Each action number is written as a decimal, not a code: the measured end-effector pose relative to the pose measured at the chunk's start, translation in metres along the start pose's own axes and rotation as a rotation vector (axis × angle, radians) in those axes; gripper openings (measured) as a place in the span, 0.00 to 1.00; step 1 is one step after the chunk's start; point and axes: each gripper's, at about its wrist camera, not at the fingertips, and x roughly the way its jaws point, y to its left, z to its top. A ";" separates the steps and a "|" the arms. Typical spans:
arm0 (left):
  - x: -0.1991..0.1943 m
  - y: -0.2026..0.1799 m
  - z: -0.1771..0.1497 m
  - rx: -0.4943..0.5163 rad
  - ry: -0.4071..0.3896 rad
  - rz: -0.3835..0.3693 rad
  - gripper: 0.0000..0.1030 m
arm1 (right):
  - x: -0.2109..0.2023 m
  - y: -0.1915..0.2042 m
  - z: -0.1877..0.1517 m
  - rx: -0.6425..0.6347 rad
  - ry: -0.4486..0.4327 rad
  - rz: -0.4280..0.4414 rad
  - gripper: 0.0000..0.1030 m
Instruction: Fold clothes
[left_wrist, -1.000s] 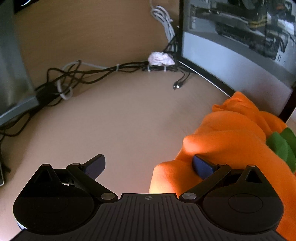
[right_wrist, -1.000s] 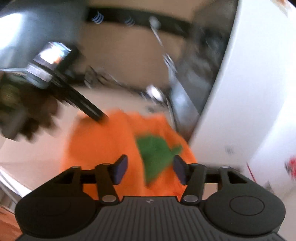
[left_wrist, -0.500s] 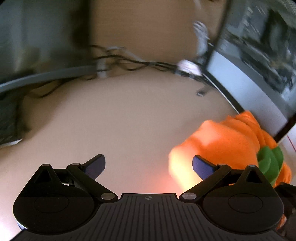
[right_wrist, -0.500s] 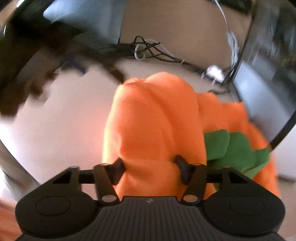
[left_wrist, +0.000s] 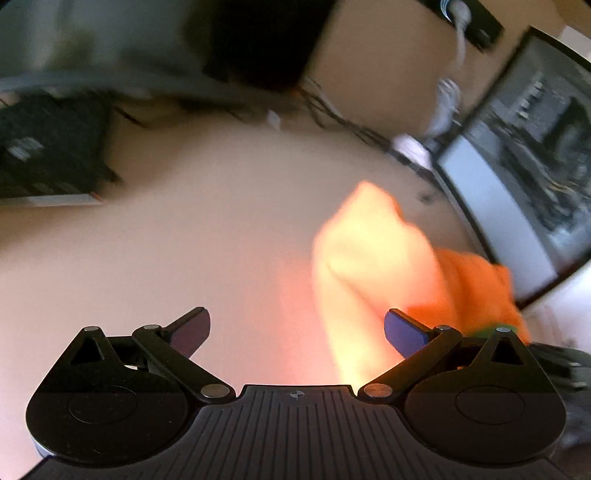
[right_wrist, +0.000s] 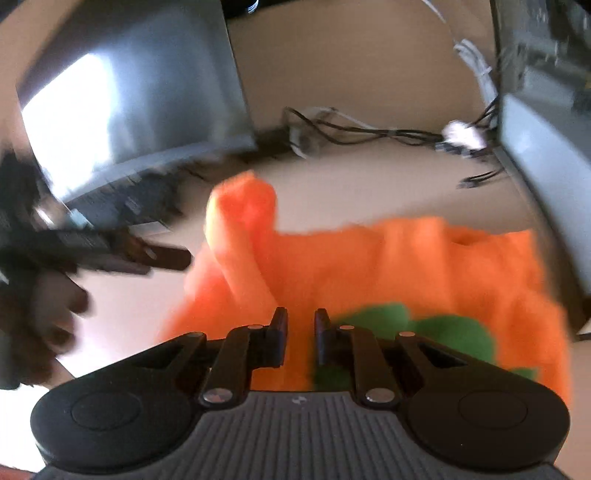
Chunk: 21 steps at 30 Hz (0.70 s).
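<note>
Pinching orange garment (right_wrist: 369, 273) in my right gripper (right_wrist: 300, 332), jaws nearly together on fabric. My left gripper (left_wrist: 297, 332) spread wide, holding nothing. Garment bunched at bench (left_wrist: 184, 258) right edge, beside monitor (left_wrist: 517, 177).

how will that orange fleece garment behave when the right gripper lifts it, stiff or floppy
Probably floppy: the orange garment bunches into soft folds and a limp peak ahead of the right gripper, whose fingers pinch it. It looks thick and fuzzy, so likely grippy rather than slippery. The left gripper is open beside it.
</note>
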 end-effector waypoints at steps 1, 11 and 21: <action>0.002 -0.003 -0.001 -0.003 0.006 -0.038 1.00 | -0.003 0.004 -0.003 -0.035 -0.008 -0.031 0.15; 0.029 -0.070 -0.007 0.202 0.055 -0.298 1.00 | -0.068 0.022 0.023 -0.130 -0.255 -0.239 0.38; 0.047 -0.120 -0.070 0.589 0.097 -0.349 1.00 | -0.032 0.012 0.064 0.001 -0.097 0.036 0.51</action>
